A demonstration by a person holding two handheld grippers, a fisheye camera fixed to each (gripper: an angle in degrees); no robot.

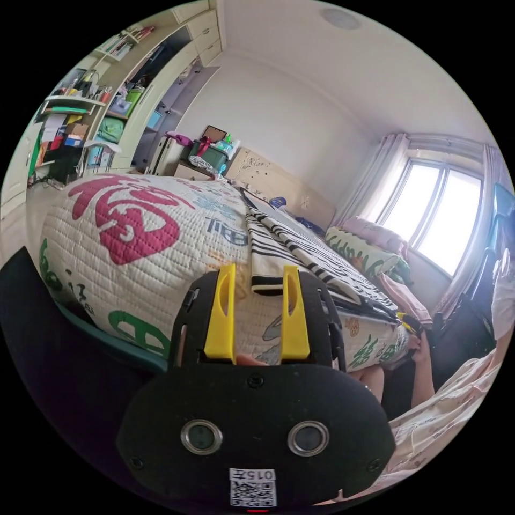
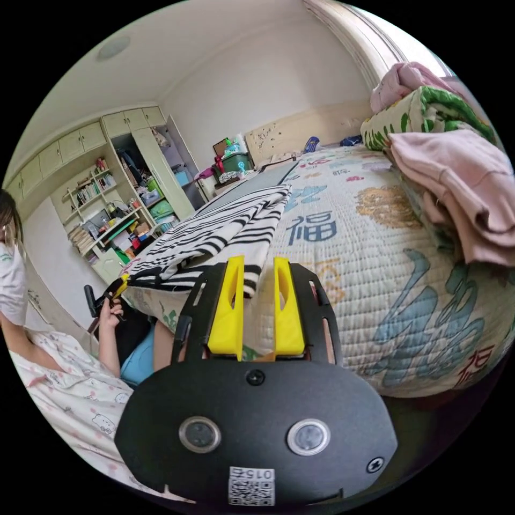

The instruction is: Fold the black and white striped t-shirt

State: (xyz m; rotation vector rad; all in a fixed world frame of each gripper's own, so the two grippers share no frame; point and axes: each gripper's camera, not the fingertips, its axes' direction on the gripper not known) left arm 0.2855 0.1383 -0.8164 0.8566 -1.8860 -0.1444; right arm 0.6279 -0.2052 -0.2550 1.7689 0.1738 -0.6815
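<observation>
So the striped shirt (image 1: 300,249) is lying flat on the quilt (image 1: 161,236), stretched along the near edge of the bed, and it looks partly folded already with layers stacked up. Left gripper (image 1: 258,279) has its yellow jaws apart, sitting on either side of the shirt's near corner without pinching it. Right gripper (image 2: 256,276) is the same deal, jaws spread with a gap between them, right at the shirt's (image 2: 214,236) other edge, nothing clamped. Over on the right of the bed there's a pile of pink clothes (image 2: 456,182) on a green floral blanket (image 2: 429,112). Far wall has shelves (image 2: 107,214) crammed with stuff.
</observation>
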